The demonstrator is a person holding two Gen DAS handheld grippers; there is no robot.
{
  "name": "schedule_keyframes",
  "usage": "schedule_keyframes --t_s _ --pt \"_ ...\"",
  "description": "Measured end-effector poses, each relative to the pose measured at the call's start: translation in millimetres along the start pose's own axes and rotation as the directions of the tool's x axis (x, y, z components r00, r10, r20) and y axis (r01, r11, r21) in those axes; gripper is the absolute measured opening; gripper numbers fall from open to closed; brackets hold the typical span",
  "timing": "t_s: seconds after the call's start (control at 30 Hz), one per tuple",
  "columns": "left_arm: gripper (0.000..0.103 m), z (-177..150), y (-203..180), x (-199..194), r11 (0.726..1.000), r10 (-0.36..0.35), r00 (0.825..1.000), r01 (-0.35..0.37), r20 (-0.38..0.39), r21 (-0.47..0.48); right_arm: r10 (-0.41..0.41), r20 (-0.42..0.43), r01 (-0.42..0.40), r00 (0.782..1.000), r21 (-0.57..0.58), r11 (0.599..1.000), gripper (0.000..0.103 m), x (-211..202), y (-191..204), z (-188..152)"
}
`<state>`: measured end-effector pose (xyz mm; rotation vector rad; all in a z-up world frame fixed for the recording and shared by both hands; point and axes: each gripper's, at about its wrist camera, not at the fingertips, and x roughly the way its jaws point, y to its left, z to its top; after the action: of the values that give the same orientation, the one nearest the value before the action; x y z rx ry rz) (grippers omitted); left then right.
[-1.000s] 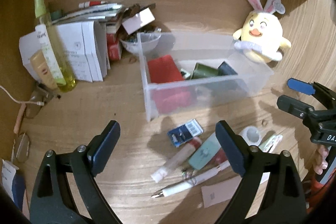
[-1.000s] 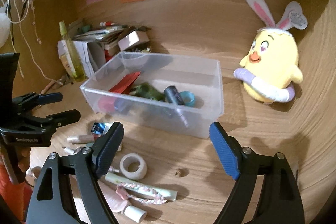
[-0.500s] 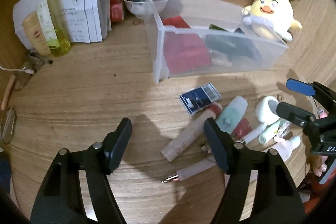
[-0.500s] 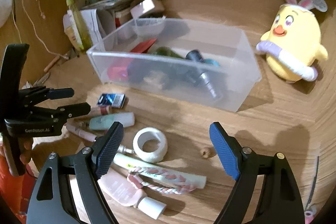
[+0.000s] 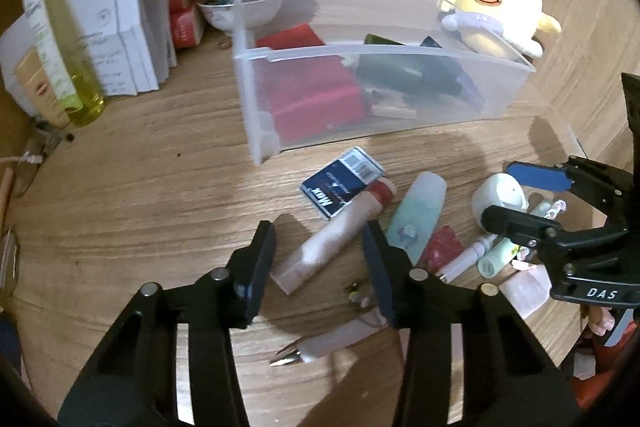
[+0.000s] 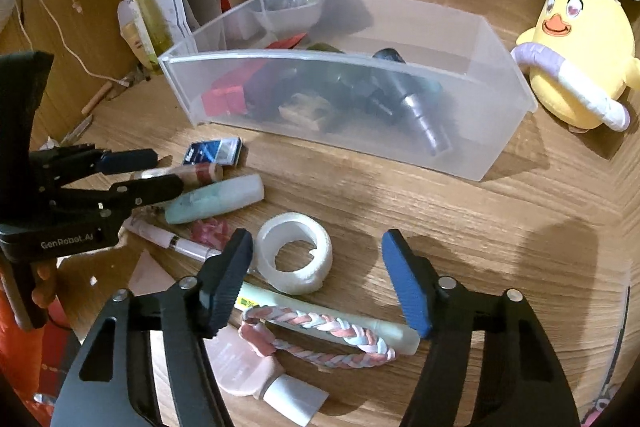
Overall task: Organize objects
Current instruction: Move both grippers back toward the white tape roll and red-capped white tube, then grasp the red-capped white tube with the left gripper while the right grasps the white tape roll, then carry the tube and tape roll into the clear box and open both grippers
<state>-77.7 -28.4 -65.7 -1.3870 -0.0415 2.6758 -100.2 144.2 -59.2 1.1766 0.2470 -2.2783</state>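
My left gripper (image 5: 320, 255) points down at the desk with its jaws closing. The lower end of a pink tube with a red cap (image 5: 332, 235) lies between its fingers, and the pads do not visibly press it. My right gripper (image 6: 318, 279) is also closing, with a white tape roll (image 6: 294, 257) between its fingers, nearer the left one and not gripped. In the left wrist view the right gripper (image 5: 520, 199) straddles that tape roll (image 5: 498, 193). Behind stands a clear plastic bin (image 6: 508, 115) that holds red and dark items.
Loose on the desk are a blue card pack (image 5: 342, 183), a mint tube (image 5: 416, 215), a pen (image 5: 332, 343), a braided bracelet (image 6: 320, 331) and a pale green stick (image 6: 400, 341). A yellow plush chick (image 6: 576, 55) sits right of the bin. A yellow bottle (image 5: 68, 67) and white boxes (image 5: 120, 39) stand at the back left.
Both grippers have come down closer to the desk and their jaws have narrowed. The left now straddles the pink tube and the right brackets the tape roll.
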Motion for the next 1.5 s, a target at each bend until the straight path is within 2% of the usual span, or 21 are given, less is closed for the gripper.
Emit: schedule_keyframes --t_s 0.07,0.23,0.4,0.57,1.0,1.27,1.5 --pt "0.041 0 -4 1 1.000 0.006 1.000 -0.006 0.002 0.015 0.002 -0.004 -0.002 1.000 -0.003 1.000 0.053 1 1 -1" --pt "0.026 -1 -14 0 0.999 0.001 1.000 -0.001 -0.002 0.048 0.000 -0.005 0.000 1.000 -0.020 1.000 0.037 3 3 -1" --pt "0.015 -3 -18 -1 0.998 -0.014 1.000 0.014 -0.011 0.058 -0.005 0.010 0.006 1.000 -0.020 1.000 0.036 1 2 0" --pt "0.014 -3 -19 -2 0.998 -0.021 1.000 0.021 -0.004 0.053 -0.008 0.032 0.008 0.999 -0.004 1.000 0.036 -3 -1 2" --pt "0.014 2 -31 -42 0.998 -0.011 0.994 0.004 0.108 0.066 -0.015 0.109 0.012 0.994 0.026 1.000 0.036 -29 -10 14" --pt "0.014 11 -35 -61 0.999 0.004 0.984 -0.012 0.179 0.044 -0.021 0.165 0.017 0.986 0.025 1.000 0.036 -46 -9 23" --pt "0.014 23 -35 -77 1.000 -0.015 0.969 0.013 0.247 0.013 -0.034 0.220 0.027 0.975 0.034 0.999 0.036 -60 -13 34"
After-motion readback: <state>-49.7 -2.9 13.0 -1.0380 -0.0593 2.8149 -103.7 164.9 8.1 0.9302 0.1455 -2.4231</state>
